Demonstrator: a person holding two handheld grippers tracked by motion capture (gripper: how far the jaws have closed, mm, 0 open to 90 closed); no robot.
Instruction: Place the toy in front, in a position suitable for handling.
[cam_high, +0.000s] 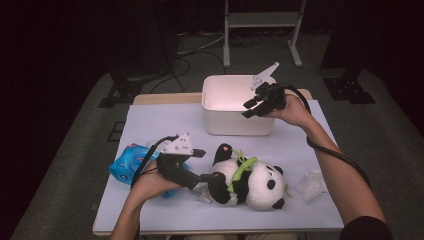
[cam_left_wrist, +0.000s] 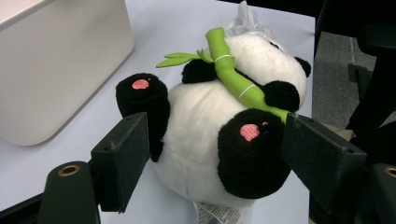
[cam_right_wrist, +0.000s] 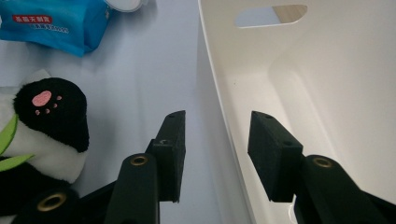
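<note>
On the table (cam_high: 165, 120), the panda (cam_left_wrist: 219, 140) is framed by the left tool's (cam_left_wrist: 215, 158) open jaws, low center; the right tool (cam_right_wrist: 215, 154) is held open astride the box wall (cam_right_wrist: 219, 116).

A dim room with grey carpet floor (cam_high: 65, 150), a pale metal stand (cam_high: 262, 20) and dark cables (cam_high: 197, 47) beyond the surface's (cam_high: 165, 120) far edge.

A soft toy panda (cam_high: 250, 181) lies on its back on the table, head pointing right. It is black and white with pink paw pads and a green bamboo stick across its tummy. Behind it stands a white plastic box (cam_high: 239, 122), upright, open on top, with a handle hole.
</note>
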